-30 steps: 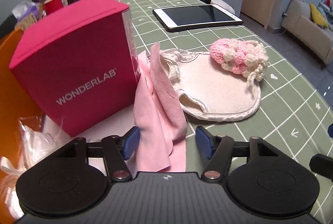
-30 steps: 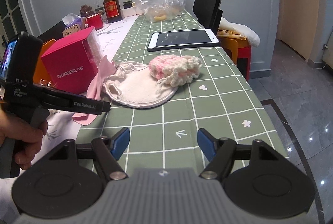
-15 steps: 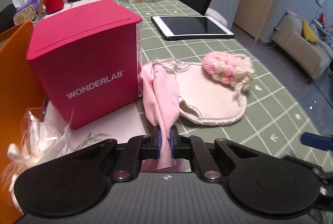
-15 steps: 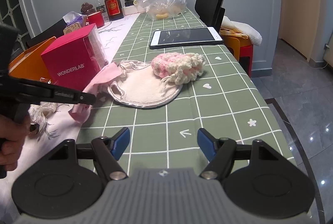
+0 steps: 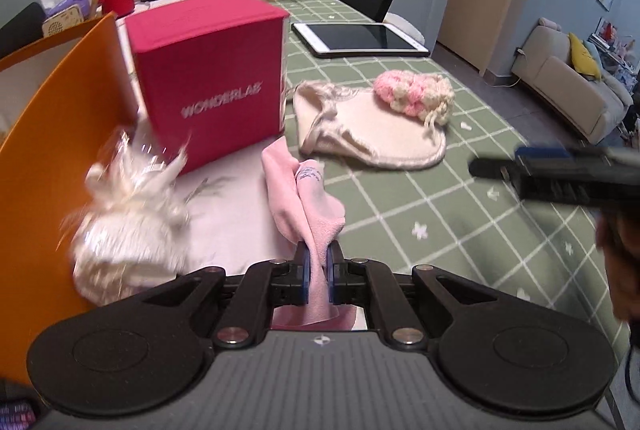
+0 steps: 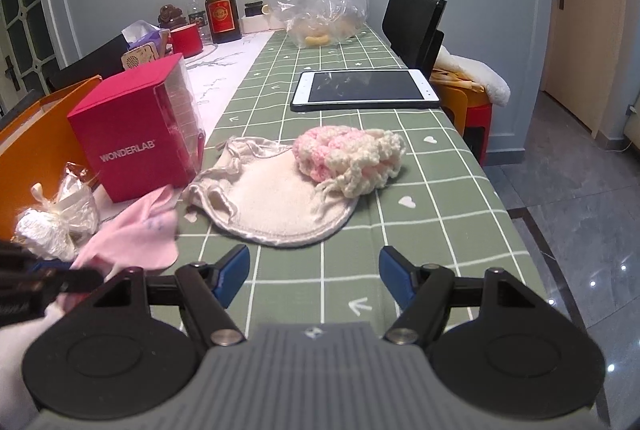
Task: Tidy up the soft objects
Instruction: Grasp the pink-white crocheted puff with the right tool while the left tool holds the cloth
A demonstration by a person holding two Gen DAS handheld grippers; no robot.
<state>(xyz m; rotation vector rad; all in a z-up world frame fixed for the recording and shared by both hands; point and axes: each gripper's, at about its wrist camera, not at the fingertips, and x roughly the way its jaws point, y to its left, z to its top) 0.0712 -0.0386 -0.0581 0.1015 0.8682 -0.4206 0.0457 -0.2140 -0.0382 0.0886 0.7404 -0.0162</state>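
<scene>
Green checked tablecloth (image 6: 420, 190), left claw (image 5: 316, 262) pinching pink cloth (image 5: 304, 198), right claw (image 6: 314, 272) spread, blurred.

The right hand-held gripper (image 6: 314, 276) hovers open above the green checked tabletop (image 6: 420, 214). At twelve o'clock a pink-and-cream crocheted bundle (image 6: 348, 154) rests on a round cream cloth (image 6: 276, 202); a crumpled pink cloth (image 6: 136, 234) lies at nine o'clock.

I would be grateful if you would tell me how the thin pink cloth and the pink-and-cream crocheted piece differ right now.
The thin pink cloth is smooth, plain pink and pinched in the shut left hand-held gripper, near the magenta box. The pink-and-cream crocheted piece is knobbly, two-coloured and free, resting on the round cream fabric pad ahead of the open right hand-held gripper. Both are soft and partly pink.
</scene>
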